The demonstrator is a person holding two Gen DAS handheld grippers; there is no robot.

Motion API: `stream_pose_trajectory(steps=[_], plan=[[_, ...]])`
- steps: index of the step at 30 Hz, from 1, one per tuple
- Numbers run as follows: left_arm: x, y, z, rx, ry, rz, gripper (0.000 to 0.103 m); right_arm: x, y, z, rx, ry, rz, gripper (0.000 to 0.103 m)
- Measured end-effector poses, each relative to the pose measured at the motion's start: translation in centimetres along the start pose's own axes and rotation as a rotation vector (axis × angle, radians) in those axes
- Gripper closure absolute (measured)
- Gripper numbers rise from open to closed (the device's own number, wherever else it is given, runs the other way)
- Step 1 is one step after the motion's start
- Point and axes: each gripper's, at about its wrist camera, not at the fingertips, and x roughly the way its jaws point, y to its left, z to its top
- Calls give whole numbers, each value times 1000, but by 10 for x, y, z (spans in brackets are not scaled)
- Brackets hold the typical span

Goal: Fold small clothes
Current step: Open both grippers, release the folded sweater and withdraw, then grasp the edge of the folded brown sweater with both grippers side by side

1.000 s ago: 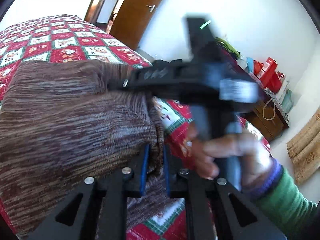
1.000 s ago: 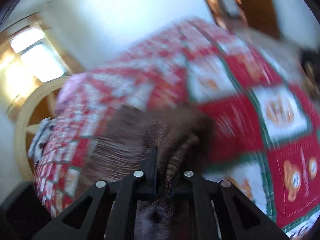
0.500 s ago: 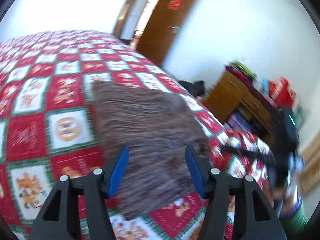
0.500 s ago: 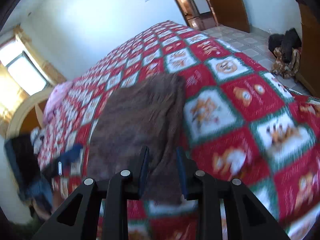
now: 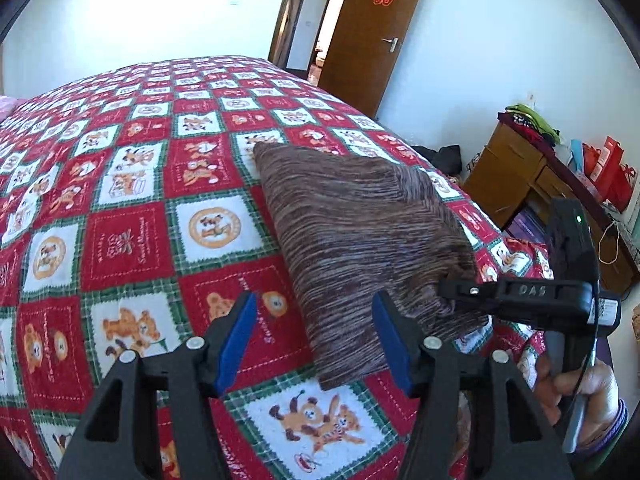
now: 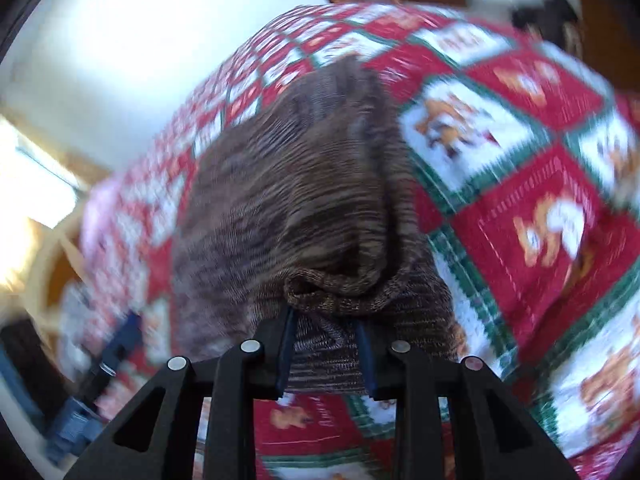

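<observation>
A brown striped knit garment lies folded flat on the red, white and green checked bedspread. My left gripper is open; its blue pads stand wide above the garment's near end without touching it. My right gripper, held by a hand, reaches in from the right to the garment's near right corner. In the right wrist view the jaws of that gripper are closing, and the bunched hem of the garment fills the gap between the pads.
A brown wooden door stands open behind the bed. Right of the bed is a wooden cabinet with red bags and clothes on top. A dark heap lies on the floor. A bright window is at the left.
My left gripper let go of the garment, opened wide and drew back. My right gripper released the fabric, shifted to the garment's near edge and now has the hem between its jaws.
</observation>
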Motion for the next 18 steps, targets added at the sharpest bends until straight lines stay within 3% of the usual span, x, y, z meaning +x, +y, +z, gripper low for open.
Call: stream_pose_trajectory(steps=[1, 9, 13, 18], plan=[[0, 2, 0, -10, 2, -4, 41, -3, -9, -1, 37, -7, 9, 98], [-1, 6, 1, 6, -2, 13, 41, -35, -26, -35, -1, 40, -30, 99], [6, 7, 3, 9, 12, 21, 41, -46, -17, -39, -92, 74, -138, 99], [21, -7, 20, 36, 1, 39, 41, -73, 10, -14, -167, -99, -143, 99]])
